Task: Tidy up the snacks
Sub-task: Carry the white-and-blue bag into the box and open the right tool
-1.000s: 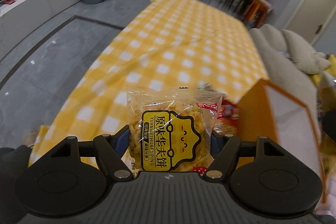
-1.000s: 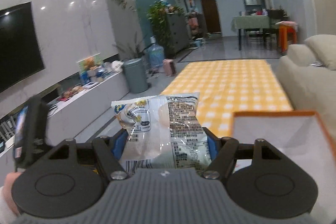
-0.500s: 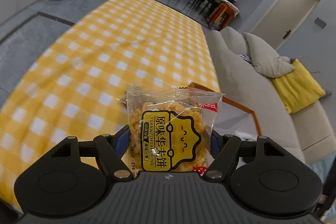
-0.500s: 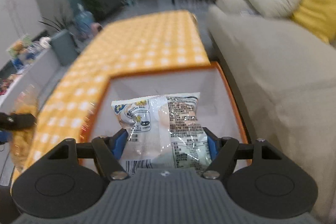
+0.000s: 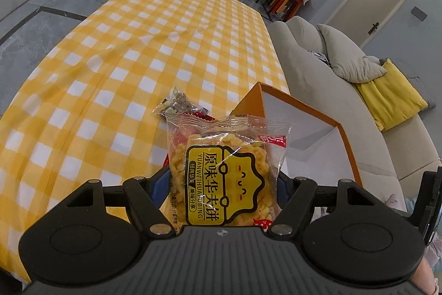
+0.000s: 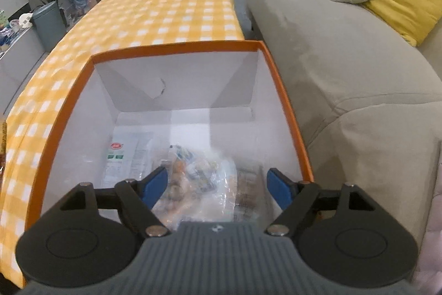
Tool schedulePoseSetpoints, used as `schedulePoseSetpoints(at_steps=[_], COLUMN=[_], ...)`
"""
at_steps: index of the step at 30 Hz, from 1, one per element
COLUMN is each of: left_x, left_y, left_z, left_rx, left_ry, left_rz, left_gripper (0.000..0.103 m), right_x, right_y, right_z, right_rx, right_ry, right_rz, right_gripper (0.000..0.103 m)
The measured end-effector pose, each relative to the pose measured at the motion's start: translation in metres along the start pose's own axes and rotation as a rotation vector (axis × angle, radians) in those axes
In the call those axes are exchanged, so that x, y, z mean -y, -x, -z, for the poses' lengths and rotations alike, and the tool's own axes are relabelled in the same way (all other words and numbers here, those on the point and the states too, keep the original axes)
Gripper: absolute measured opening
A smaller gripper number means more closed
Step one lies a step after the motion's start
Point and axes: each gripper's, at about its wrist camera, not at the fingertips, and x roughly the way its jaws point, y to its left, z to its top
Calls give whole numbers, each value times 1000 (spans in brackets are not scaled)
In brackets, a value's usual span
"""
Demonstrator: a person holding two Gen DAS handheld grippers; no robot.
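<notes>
Left claw [image 5: 223,181] grips yellow snack packet [image 5: 225,179]; right claw [image 6: 216,184] alone, parted, shows box [image 6: 176,47] interior.

- My right claw [image 6: 216,184] hangs over the orange-rimmed box [image 6: 287,112], blue fingers [image 6: 279,185] spread apart with nothing between them.
- Below, snack packets [image 6: 199,176] lie blurred on the box's white floor.
- The box sits on a yellow checked tablecloth [image 6: 165,15], just beside a beige sofa [image 6: 345,60] with a yellow cushion [image 6: 406,2].
</notes>
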Motion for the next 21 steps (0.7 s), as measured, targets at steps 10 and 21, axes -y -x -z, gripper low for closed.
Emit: schedulePoseSetpoints(at_steps=[10, 21], left_x=[-10, -17], left_y=[-1, -14], left_z=[-3, -6], left_rx=[-10, -32], left_ry=[29, 51], left_rz=[38, 38], left_gripper=[83, 83], right_x=[0, -1], right_y=[-1, -50], right_z=[-7, -6], right_rx=[-79, -206], right_ry=[65, 70], right_rz=[-68, 15], right_gripper=[10, 5])
